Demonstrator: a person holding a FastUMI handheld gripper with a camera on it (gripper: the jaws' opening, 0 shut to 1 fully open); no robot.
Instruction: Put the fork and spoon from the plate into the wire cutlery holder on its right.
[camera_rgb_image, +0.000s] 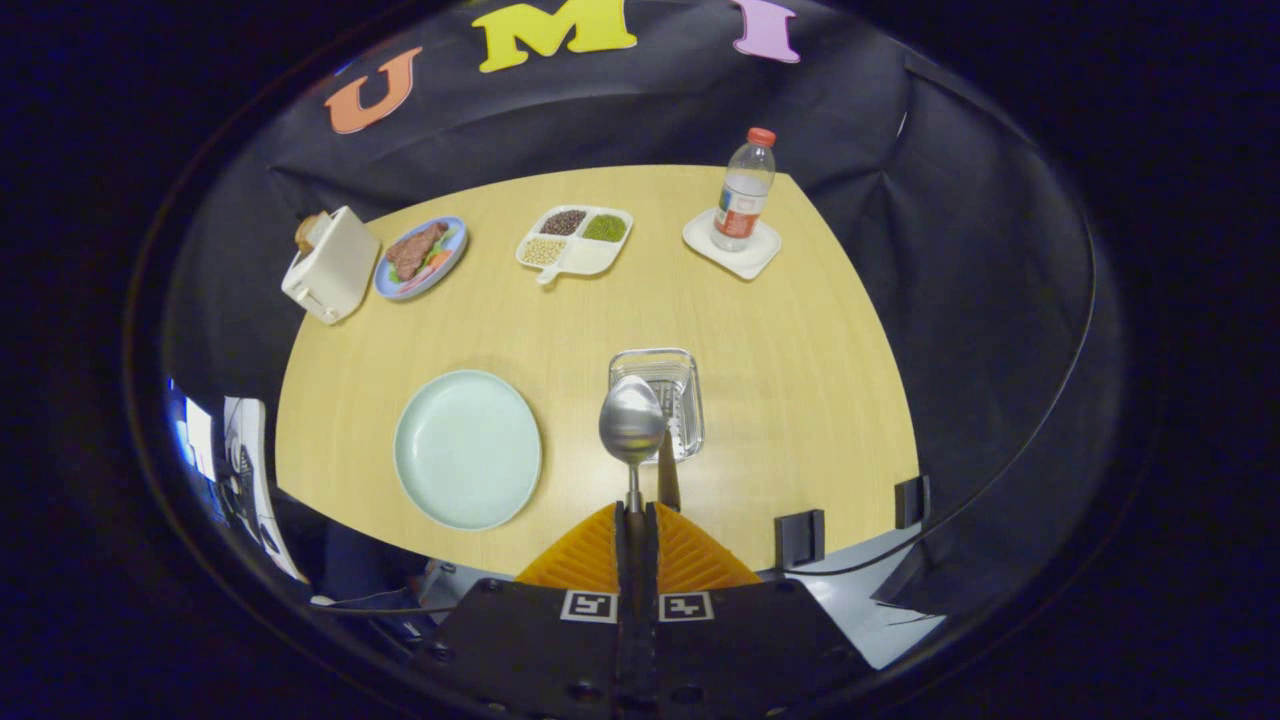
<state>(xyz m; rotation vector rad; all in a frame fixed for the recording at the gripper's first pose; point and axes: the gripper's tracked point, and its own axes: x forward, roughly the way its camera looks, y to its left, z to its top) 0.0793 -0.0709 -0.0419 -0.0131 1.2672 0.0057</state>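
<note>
The claw (637, 520) is clamped on the handle of the shiny metal spoon (632, 420), whose long axis points straight ahead, bowl hovering over the rectangular wire cutlery holder (680, 375) just beyond.

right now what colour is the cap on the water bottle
Red-orange cap on the bottle, seen in the gripper view.

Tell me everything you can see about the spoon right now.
The spoon looks like plain polished metal, with a rounded oval bowl and a thin neck. The gripper is shut on its handle, so most of the handle is hidden between the fingers. It points straight ahead from the fingertips, bowl outward, lifted off the table. Its bowl overlaps the near edge of the wire cutlery holder, to the right of the pale green plate. Whether it touches the holder is unclear.
</note>
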